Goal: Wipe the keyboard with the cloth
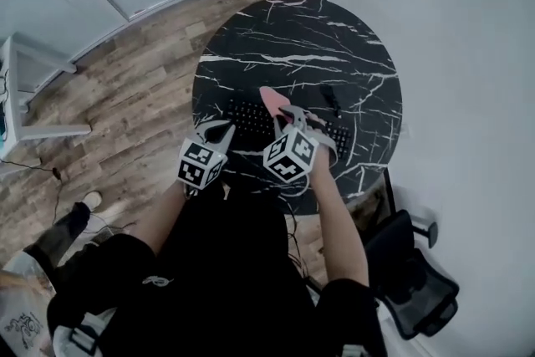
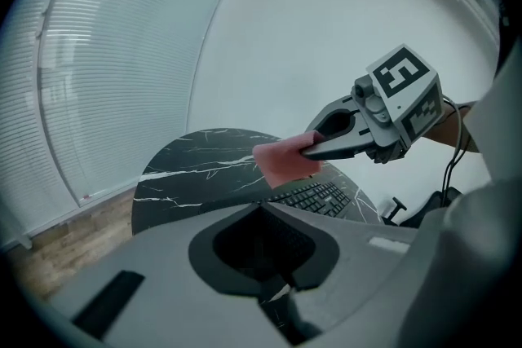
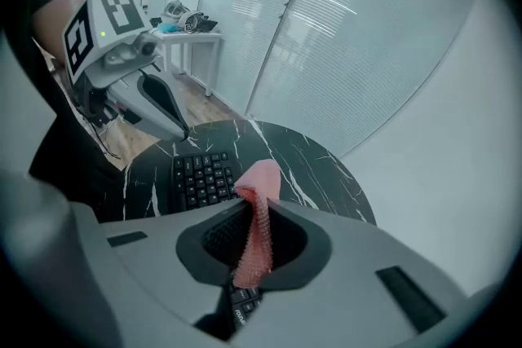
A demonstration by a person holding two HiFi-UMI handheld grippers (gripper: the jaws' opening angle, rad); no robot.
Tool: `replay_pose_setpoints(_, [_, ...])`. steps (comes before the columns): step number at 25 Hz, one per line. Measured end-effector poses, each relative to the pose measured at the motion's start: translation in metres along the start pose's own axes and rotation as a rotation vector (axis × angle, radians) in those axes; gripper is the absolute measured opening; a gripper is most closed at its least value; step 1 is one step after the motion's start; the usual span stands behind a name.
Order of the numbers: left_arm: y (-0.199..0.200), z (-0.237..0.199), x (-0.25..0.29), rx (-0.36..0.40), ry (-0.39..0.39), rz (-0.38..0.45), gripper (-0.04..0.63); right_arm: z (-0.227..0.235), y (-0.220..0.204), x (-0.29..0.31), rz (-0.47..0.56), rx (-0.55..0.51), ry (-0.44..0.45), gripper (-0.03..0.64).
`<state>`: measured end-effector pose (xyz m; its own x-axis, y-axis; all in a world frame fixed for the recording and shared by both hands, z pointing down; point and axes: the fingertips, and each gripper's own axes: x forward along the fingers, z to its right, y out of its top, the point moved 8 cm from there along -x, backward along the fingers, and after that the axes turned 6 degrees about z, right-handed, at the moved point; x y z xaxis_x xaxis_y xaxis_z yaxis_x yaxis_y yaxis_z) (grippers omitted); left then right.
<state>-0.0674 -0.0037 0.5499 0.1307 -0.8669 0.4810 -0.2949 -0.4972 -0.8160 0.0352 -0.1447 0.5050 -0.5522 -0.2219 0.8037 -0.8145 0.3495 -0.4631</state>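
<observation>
Your right claw point(image 1: 285, 109) is clamped on the pink cloth point(image 1: 271, 99). The right gripper view shows the fabric pinched in a narrow strip between the jaws, with a loose fold standing out past the tips. In the left gripper view the cloth hangs from the claw tip over the keyboard point(image 1: 251, 119); it looks to be held just above the keys, though contact cannot be ruled out from these angles. The keyboard, black, lies flat on the near part of the round black marbled counter point(image 1: 292, 38), its long side across in front of you. In the head view the cloth sits over the middle of the key rows. Your left claw point(image 1: 222, 130) has its jaws together with nothing in them. It is at the keyboard's left end, near the counter's edge and just beside the right claw, with the two not touching. The far half of the counter shows only white veining. A dark office chair point(image 1: 414, 280) stands on the wood floor point(image 1: 125, 96) to your right, near the counter.
</observation>
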Motion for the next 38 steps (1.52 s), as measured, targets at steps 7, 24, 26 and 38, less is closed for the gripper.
replay_pose_setpoints(7, [-0.012,0.017,0.029,-0.087,0.101,-0.011,-0.002,0.019,-0.031,0.044,-0.010,-0.052,0.110,0.015])
replay_pose_setpoints(24, [-0.040,0.030,0.019,-0.104,0.154,-0.066,-0.002,-0.032,-0.058,0.089,-0.067,-0.017,0.304,0.020])
replay_pose_setpoints(26, [-0.041,0.028,0.016,-0.094,0.146,-0.071,-0.002,-0.039,-0.059,0.086,-0.070,-0.004,0.312,0.020])
replay_pose_setpoints(38, [-0.046,0.024,0.010,-0.035,0.057,-0.101,-0.002,-0.093,-0.072,0.061,-0.115,0.074,0.325,0.019])
